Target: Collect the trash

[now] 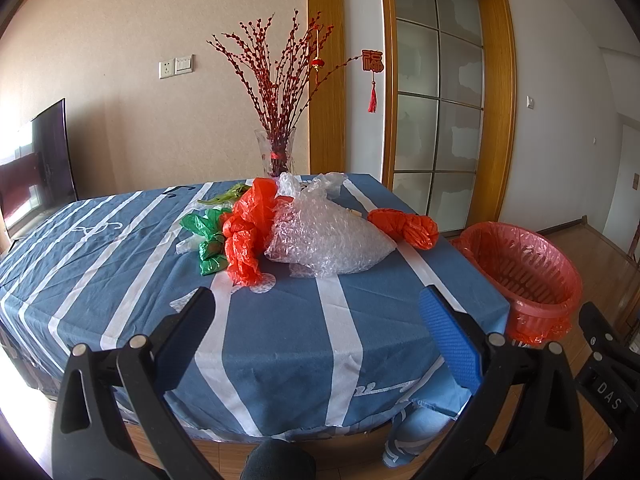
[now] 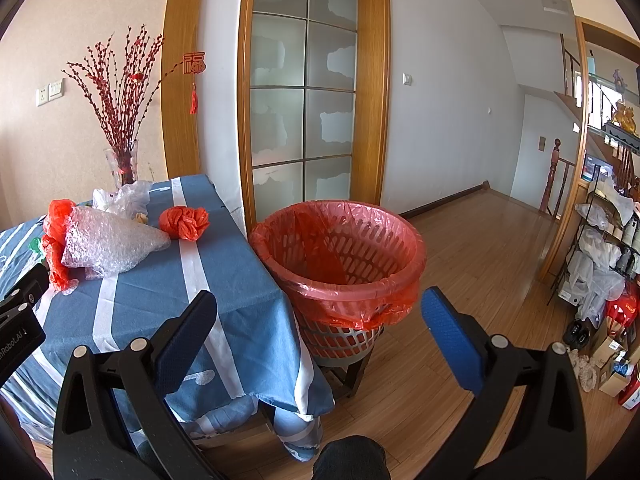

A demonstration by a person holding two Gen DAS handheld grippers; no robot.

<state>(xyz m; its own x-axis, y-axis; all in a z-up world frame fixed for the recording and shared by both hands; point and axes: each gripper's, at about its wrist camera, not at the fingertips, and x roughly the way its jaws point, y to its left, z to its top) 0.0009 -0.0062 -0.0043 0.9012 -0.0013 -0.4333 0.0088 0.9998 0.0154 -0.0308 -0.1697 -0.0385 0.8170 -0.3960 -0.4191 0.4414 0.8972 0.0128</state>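
Trash lies on a table with a blue striped cloth (image 1: 280, 340): a bubble-wrap bundle (image 1: 324, 236), a long red plastic bag (image 1: 250, 232), a knotted red bag (image 1: 406, 227), a green bag (image 1: 208, 244) and a clear bag (image 1: 316, 184). My left gripper (image 1: 316, 308) is open over the near part of the cloth, well short of the trash, with nothing between its fingers. A basket with a red liner (image 2: 340, 256) stands off the table's right corner. Open and empty, my right gripper (image 2: 320, 312) hangs in front of that basket. The bubble wrap (image 2: 108, 244) and knotted red bag (image 2: 185, 222) show at left.
A glass vase of red branches (image 1: 276, 152) stands at the table's far edge. A wooden-framed glass door (image 2: 304, 92) is behind the basket. Wood floor (image 2: 480, 260) stretches right toward cluttered shelves (image 2: 600, 240). A dark screen (image 1: 44, 160) leans at the left wall.
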